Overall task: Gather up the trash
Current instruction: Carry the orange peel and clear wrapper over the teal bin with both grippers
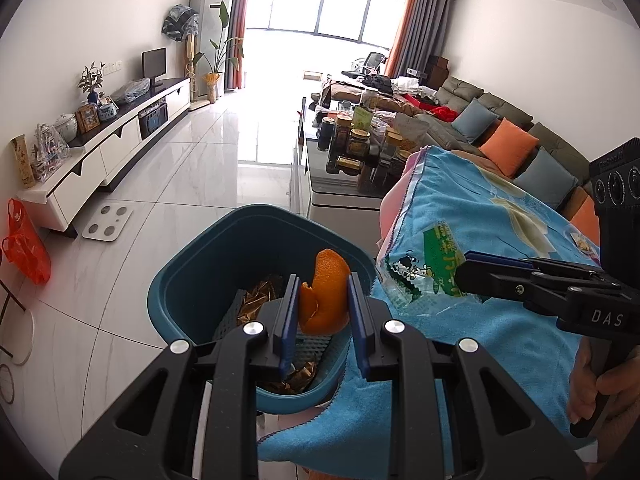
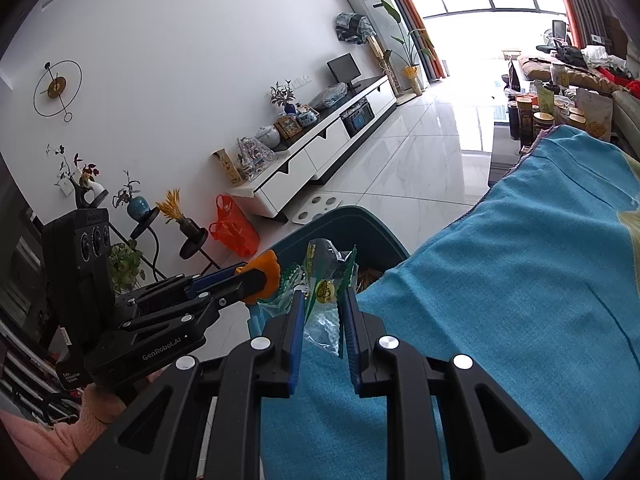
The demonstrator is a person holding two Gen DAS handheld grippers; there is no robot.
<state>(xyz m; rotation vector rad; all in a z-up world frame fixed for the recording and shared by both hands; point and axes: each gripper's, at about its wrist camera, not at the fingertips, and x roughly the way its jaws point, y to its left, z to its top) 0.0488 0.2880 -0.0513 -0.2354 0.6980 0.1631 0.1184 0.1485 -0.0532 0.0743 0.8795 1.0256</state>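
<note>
My left gripper [image 1: 323,286] is shut on an orange peel [image 1: 326,292] and holds it over the open teal trash bin [image 1: 192,280]. Gold wrappers [image 1: 256,300] lie inside the bin. The left gripper also shows in the right wrist view [image 2: 256,276], with the peel [image 2: 266,276] at its tip. My right gripper [image 2: 322,300] is shut on a clear green-printed plastic wrapper [image 2: 324,280] at the bin's rim [image 2: 360,220], above the blue towel [image 2: 520,260]. In the left wrist view the right gripper [image 1: 466,266] holds the wrapper [image 1: 420,276] beside the bin.
The blue towel [image 1: 500,208] covers a raised surface to the right of the bin. A coffee table with several jars [image 1: 360,140] stands behind it, a sofa [image 1: 520,132] at the right. A white TV cabinet [image 1: 100,152], a scale [image 1: 107,222] and an orange bag [image 1: 26,244] are left.
</note>
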